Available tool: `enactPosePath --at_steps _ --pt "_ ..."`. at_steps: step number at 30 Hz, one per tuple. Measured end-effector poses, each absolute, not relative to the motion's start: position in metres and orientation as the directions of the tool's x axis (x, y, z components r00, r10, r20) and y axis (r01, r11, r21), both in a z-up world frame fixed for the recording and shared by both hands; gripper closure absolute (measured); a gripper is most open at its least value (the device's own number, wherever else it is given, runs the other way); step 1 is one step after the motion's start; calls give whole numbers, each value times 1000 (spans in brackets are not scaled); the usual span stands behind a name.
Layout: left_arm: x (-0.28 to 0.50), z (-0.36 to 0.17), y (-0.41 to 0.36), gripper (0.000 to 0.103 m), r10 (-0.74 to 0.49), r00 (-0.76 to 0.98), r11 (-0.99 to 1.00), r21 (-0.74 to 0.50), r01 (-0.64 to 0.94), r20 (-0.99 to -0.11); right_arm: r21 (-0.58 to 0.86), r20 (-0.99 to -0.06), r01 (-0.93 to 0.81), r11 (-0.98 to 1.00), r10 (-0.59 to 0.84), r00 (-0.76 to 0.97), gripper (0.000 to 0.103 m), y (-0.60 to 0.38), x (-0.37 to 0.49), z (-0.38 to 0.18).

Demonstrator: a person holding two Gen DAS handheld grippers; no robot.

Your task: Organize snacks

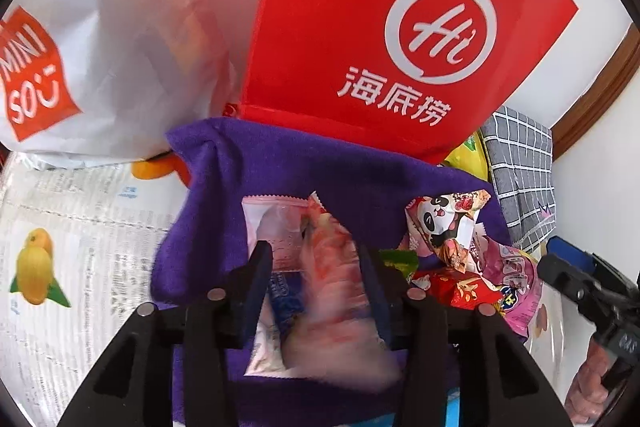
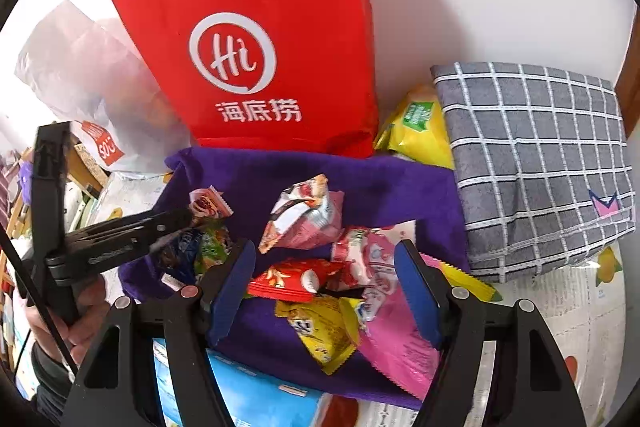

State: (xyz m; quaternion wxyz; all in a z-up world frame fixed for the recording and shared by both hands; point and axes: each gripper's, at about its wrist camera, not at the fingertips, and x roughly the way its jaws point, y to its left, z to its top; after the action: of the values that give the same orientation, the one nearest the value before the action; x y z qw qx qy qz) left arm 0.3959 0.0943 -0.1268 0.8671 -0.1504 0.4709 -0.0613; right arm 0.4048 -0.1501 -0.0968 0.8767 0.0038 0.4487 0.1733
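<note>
Several snack packets lie in a heap on a purple cloth [image 1: 280, 155] [image 2: 400, 195]. My left gripper [image 1: 314, 253] stands open over the cloth's left part. A blurred pink and red packet [image 1: 336, 287] sits loose between its fingers, above a white packet [image 1: 272, 223]. A panda-print packet [image 1: 444, 219] [image 2: 304, 215] lies in the middle of the heap. My right gripper [image 2: 326, 263] is open above a red packet [image 2: 288, 279], a yellow one [image 2: 324, 331] and a pink one [image 2: 392, 339], gripping none. The left gripper [image 2: 180, 221] also shows at the left of the right wrist view.
A red paper bag [image 1: 360, 27] [image 2: 260, 47] stands behind the cloth, with a white shopping bag [image 1: 100, 67] to its left. A grey checked cloth [image 2: 532, 167] and a yellow bag [image 2: 420, 131] lie at the right. Newspaper [image 1: 80, 227] covers the table.
</note>
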Motion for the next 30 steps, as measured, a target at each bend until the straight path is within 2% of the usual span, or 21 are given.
enactPosePath --at_steps 11,13,24,30 --pt "359 -105 90 55 -217 569 964 -265 -2 -793 171 -769 -310 935 324 551 32 -155 395 -83" --pt "346 -99 88 50 -221 576 964 -267 4 -787 165 -759 -305 938 319 568 32 -156 387 -75" --pt "278 -57 67 40 -207 618 973 -224 51 -759 118 -723 -272 955 271 636 32 -163 301 -43" --pt "231 -31 50 26 -164 655 985 -161 66 -738 110 -717 -262 959 260 647 32 -171 245 -27"
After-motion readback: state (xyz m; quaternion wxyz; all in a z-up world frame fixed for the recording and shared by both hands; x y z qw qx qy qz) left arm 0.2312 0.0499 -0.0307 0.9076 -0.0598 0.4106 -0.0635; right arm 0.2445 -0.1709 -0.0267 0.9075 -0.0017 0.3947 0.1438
